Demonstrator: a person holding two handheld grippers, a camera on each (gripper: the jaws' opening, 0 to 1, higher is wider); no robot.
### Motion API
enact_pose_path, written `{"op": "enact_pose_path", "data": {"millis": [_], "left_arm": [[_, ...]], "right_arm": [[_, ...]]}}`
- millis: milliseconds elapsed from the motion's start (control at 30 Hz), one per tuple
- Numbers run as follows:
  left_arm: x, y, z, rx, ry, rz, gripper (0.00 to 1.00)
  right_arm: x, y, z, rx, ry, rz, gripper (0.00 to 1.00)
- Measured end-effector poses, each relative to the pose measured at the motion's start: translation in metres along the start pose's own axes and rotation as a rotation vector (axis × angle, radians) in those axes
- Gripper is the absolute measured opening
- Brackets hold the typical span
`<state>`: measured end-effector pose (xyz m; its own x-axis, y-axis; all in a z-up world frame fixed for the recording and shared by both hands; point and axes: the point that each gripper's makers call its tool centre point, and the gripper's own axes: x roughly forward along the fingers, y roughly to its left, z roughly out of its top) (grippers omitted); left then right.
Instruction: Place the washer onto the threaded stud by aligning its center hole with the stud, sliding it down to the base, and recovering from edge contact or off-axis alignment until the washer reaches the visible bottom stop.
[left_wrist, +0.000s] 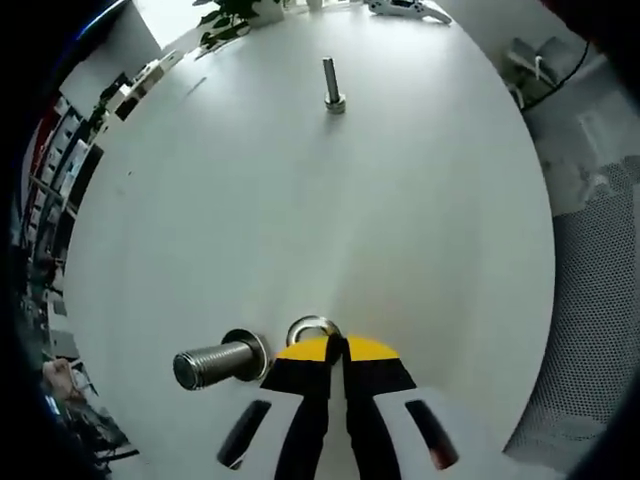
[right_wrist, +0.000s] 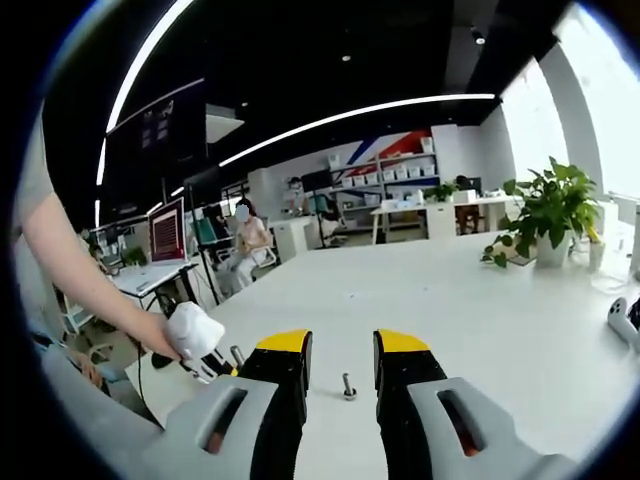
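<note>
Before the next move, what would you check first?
1. Washer held: the left tool has its jaws shut on the rim. Ok.
2. Hole over stud: the washer sits beside it, not above it. Not ok.
3. Stud standing on its base on the table: ok.
4. Washer level with the stud's top: cannot tell.
5. Right tool out of the way: open and away from the stud. Ok.
6. Right target: a far bolt also stands on the table, and the washer is by the near stud. Ok.
</note>
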<state>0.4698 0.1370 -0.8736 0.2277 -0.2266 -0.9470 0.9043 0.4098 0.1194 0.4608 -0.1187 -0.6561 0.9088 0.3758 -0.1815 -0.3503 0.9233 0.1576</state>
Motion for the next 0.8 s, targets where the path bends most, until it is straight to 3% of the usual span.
{"op": "enact_pose_path", "data": {"millis": [300,800], "left_arm": [[-0.002,-0.001,-0.002,0.016,-0.012,0.025,0.01],[-0.022,0.002,0.003,0.011,-0.080,0.055,0.01]], "right_arm": [[0.000,0.001,0.001,-0.017,-0.006,0.001,0.28],[0.000,0.002,0.003,-0.027,-0.011,0.002,0.29]]}}
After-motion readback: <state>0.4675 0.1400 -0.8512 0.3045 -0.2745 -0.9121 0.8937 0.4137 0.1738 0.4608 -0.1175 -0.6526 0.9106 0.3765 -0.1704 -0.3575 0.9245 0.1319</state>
